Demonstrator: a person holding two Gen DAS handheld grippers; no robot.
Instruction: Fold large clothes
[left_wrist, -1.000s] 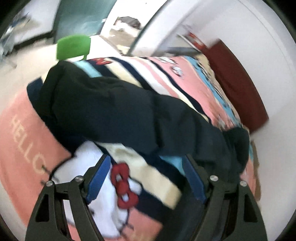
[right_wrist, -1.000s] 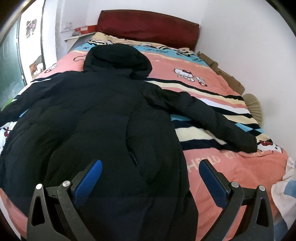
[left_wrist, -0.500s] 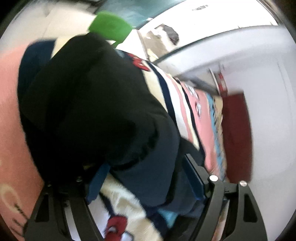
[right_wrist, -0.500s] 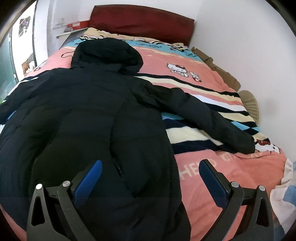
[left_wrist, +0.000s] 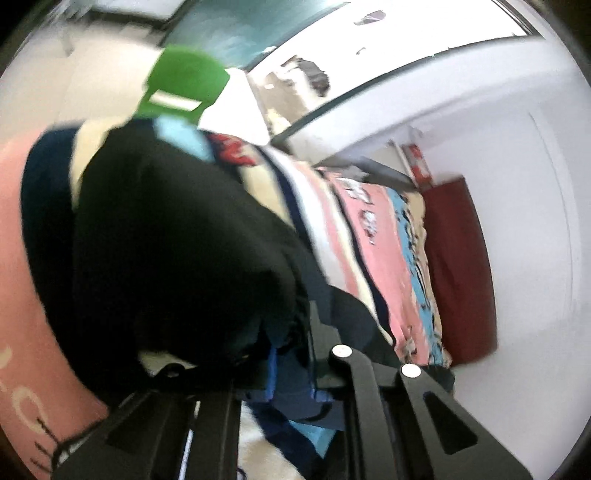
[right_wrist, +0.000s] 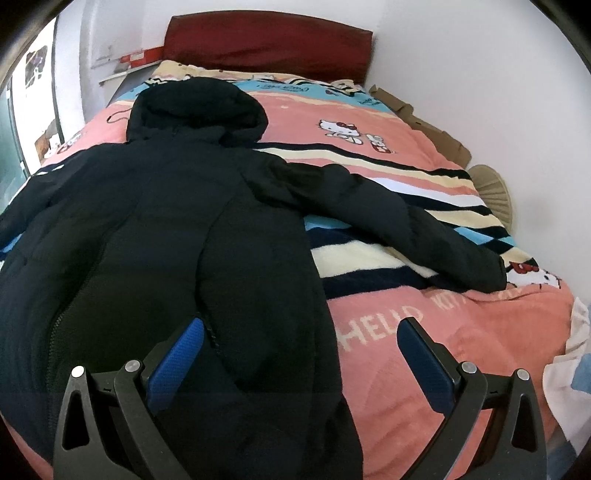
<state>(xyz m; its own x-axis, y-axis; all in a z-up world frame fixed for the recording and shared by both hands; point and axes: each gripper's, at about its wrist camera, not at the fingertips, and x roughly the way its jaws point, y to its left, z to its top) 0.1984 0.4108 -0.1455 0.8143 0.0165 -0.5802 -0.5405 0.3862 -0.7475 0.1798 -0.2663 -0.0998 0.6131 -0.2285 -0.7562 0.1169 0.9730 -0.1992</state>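
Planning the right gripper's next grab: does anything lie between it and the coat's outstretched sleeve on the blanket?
Nothing visible does. The right gripper hangs open over the black coat near its hem, and the sleeve lies flat and uncovered on the striped blanket. Only bare blanket separates them.

Right of the black coat (right_wrist: 177, 236), bare blanket (right_wrist: 424, 332) lies open up to its outstretched sleeve (right_wrist: 399, 218). Beyond the sleeve, cardboard (right_wrist: 424, 122) and a fan (right_wrist: 491, 188) crowd the wall.
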